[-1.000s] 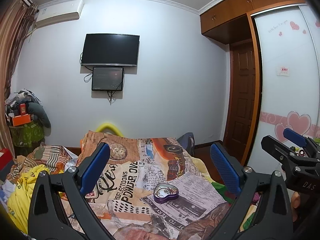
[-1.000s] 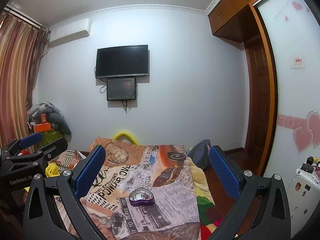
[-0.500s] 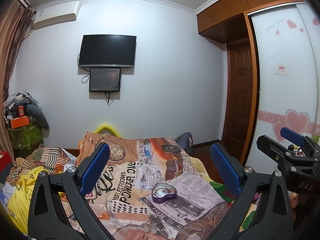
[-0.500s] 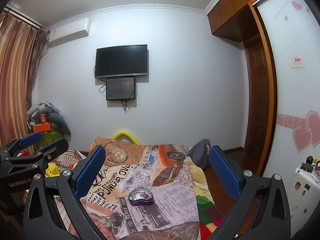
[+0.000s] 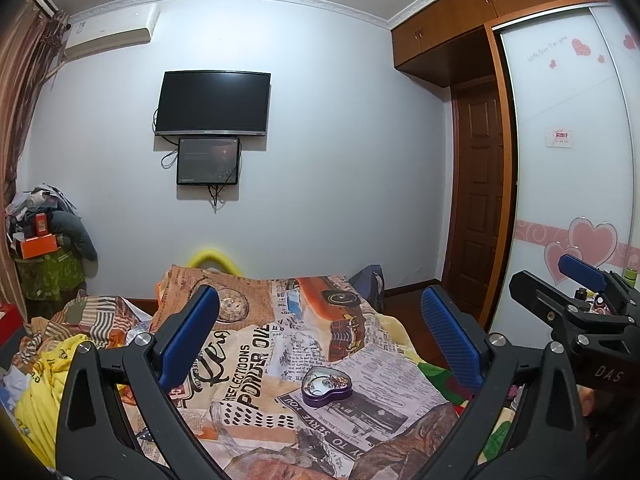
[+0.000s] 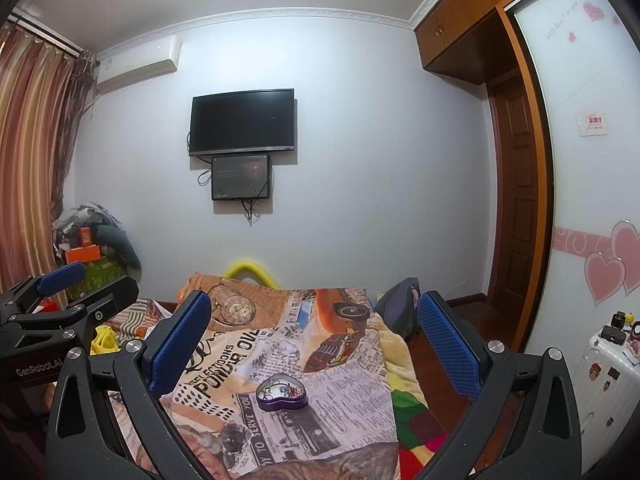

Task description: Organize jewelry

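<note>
Left wrist view first: the left gripper (image 5: 320, 338) fills the bottom of the frame with its 2 blue-padded fingers (image 5: 187, 338) spread wide and nothing between them. Lower center, in the gap between the fingers, a purple heart-shaped jewelry tin (image 5: 327, 385) sits on the newspaper-print bedspread (image 5: 256, 356), lid off, with small shiny pieces inside that are too tiny to make out. The right gripper (image 5: 580, 276) pokes in at the right edge, well clear of the tin, and from this angle I can't tell how far open it is. Upper center of the frame has a wall TV (image 5: 213, 104) with a smaller screen (image 5: 208, 161) right under it, and an air conditioner (image 5: 110, 32) sits upper left.

Right wrist view: the right gripper (image 6: 314, 338) is wide open too, holding nothing. The same heart-shaped jewelry tin (image 6: 282, 392) is lower center on the bedspread (image 6: 340, 384), between the fingers in frame but not touching either one. The left gripper (image 6: 64, 280) shows at the left edge, above the yellow clothes. Striped curtains (image 6: 28, 168) run down the left side, and a white suitcase (image 6: 600, 376) with stickers stands at lower right.
</note>
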{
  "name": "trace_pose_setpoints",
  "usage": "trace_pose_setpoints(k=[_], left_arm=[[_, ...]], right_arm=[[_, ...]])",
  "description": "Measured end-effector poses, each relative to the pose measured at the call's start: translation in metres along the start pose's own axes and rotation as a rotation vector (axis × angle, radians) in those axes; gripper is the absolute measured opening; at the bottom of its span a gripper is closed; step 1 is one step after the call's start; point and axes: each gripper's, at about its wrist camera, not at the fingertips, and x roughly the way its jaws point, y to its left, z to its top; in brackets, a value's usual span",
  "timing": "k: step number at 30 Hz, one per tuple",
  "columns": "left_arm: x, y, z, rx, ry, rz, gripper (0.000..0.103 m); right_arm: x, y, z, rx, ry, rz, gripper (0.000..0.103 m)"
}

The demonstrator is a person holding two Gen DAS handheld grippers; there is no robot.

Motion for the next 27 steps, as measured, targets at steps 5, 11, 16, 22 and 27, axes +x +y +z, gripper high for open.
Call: trace_pose_setpoints(k=[5,11,16,22,27], left_arm=[[0.0,-0.0011,-0.0005,0.0,0.002,-0.007,0.102],[-0.001,-0.0017,-0.0004,-0.001,-0.005,0.0,0.102],[-0.0021,-0.0034,-0.0008,0.0,-0.005,-0.002,0.102],[-0.0024,-0.0033,-0.0007,-0.002,-0.004,-0.004,0.102],[-0.0013,-0.0022,-0.0012,-0.004,0.001,-0.001,0.102]], right_arm=[[-0.0003,-0.0019,-0.0011,0.0,0.0,-0.002,0.103],[-0.0006,-0.003,-0.0021,0.001,0.002,-0.001,0.103],[-0.0007,-0.0057,-0.0049,0.0,0.009,-0.004,0.103],[0.0007,-0.0048,-0.0046,-0.001,0.013,-0.004,0.103],[0.0022,-0.0048,-0.0045,0.001,0.022,-0.005,0.103]])
